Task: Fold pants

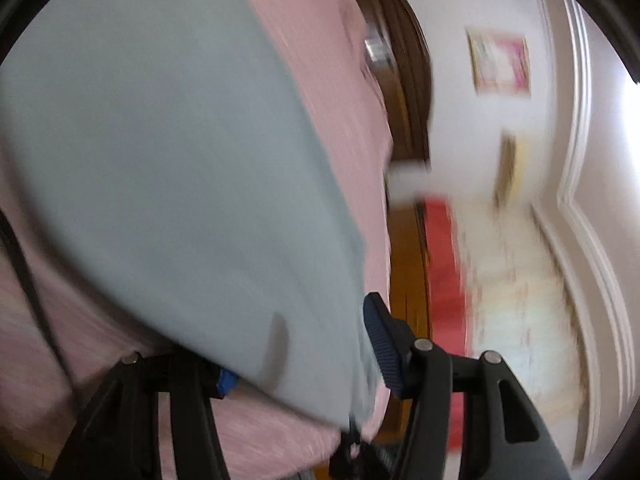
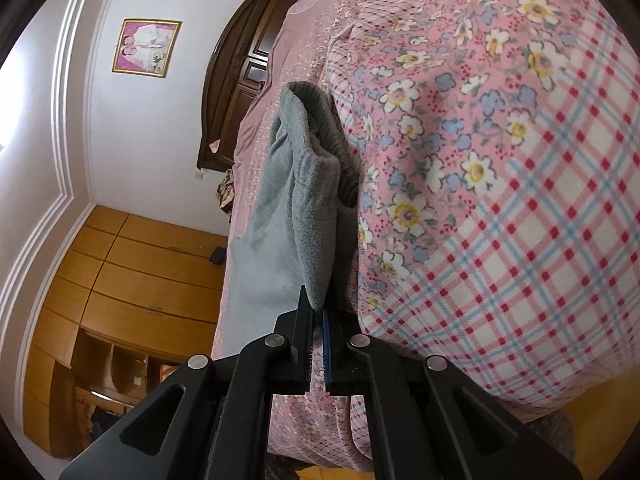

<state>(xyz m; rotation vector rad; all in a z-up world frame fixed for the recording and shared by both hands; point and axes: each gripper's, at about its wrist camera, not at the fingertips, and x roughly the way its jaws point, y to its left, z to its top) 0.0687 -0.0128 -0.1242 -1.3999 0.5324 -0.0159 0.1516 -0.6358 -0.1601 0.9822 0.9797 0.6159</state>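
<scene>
The grey fleece pants (image 2: 280, 216) lie lengthwise on the pink bedspread (image 2: 280, 60), with the dark ribbed waistband (image 2: 332, 128) at the far end. My right gripper (image 2: 317, 314) is shut on the near edge of the cloth, which is pinched between its pads. In the blurred left wrist view the grey pants (image 1: 160, 160) fill the left side close to the lens. They drape over my left gripper (image 1: 304, 360), whose jaws stand well apart. Its right finger's blue pad (image 1: 380, 340) shows at the cloth's edge, while the left finger is mostly hidden under the cloth.
A flowered and checked quilt (image 2: 500, 160) is heaped on the bed right of the pants. A dark wooden headboard (image 2: 248, 80) and a white wall with a framed picture (image 2: 146, 48) stand beyond. Orange wooden cabinets (image 2: 132, 280) line the left side.
</scene>
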